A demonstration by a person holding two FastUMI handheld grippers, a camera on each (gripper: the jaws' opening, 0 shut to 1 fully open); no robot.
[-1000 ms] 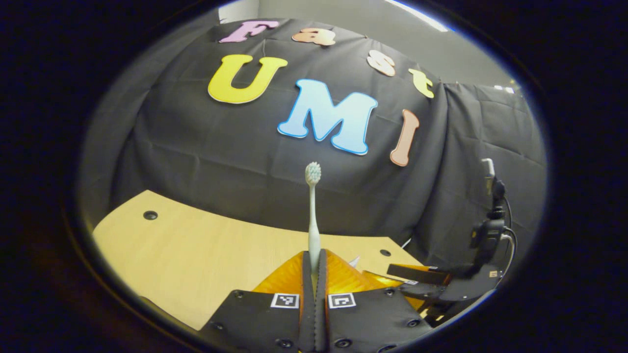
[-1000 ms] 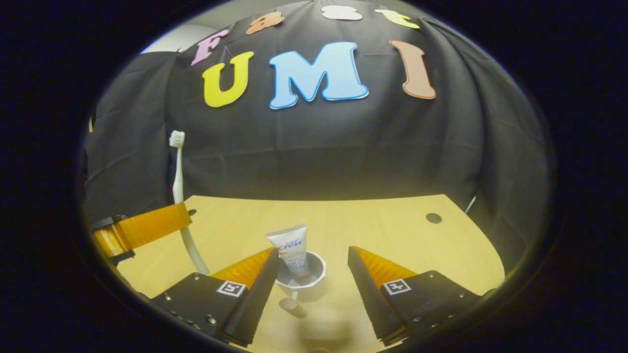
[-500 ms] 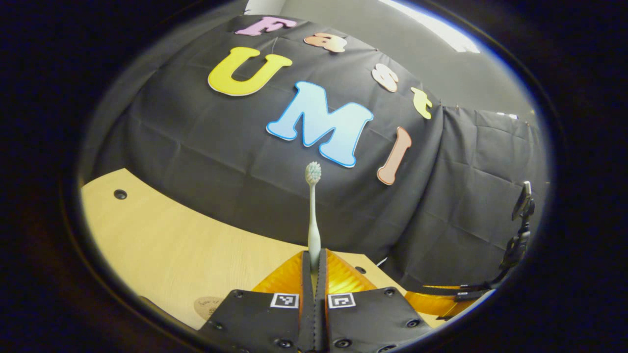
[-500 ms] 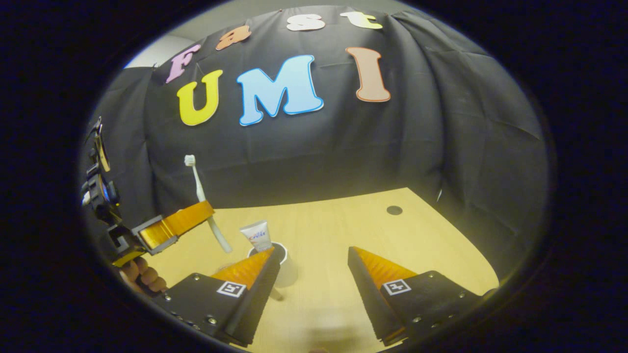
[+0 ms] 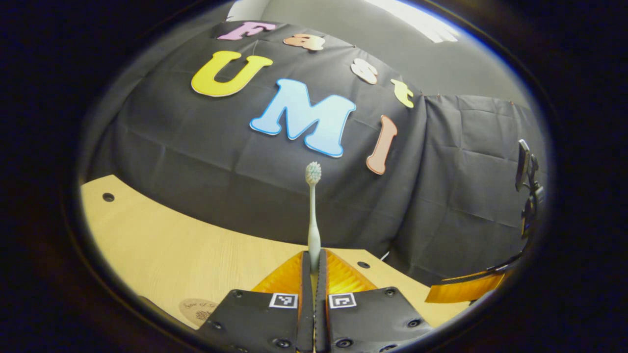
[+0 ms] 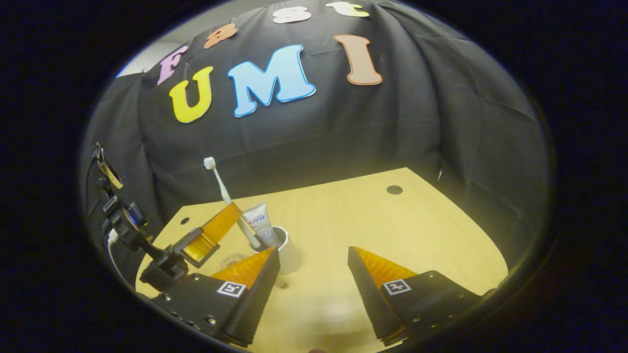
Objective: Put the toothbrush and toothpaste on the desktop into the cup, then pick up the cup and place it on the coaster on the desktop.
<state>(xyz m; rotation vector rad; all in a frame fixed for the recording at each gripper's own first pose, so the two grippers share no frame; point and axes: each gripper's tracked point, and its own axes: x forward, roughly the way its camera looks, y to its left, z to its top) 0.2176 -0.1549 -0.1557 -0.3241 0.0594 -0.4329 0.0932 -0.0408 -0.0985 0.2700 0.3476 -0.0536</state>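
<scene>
Toothbrush [image 5: 312,215] handle is pinched tight between the two fingers of the left gripper [image 5: 312,267], and the brush stands straight up with its bristles on top. In the right gripper view the same toothbrush [image 6: 222,184] is seen tilted, with its lower end reaching down to the rim of the cup [image 6: 287,252]. It cannot be told for sure if the tip is already inside the cup or just at its edge, because the tube and the finger are in the way.

The toothpaste [image 6: 260,223] is already standing in the cup, cap end down. The cup sits on the desk [image 6: 392,235], just in front of one finger of the right gripper [image 6: 314,277]. That gripper is spread wide, and nothing is held in it. The left gripper [image 6: 208,238] is seen just beside the cup.

The coaster [image 5: 196,310] is seen low in the left gripper view, flat on the desk [image 5: 162,245]. The cup has not been put on it yet.

Some things could go wrong. If the brush is let go too soon, it could miss the cup and fall on the desk. If it is pushed down at a slant, the cup could be tipped, since the tall tube probably makes it easy to knock over. The cup could also be bumped by the near finger of the open gripper.
</scene>
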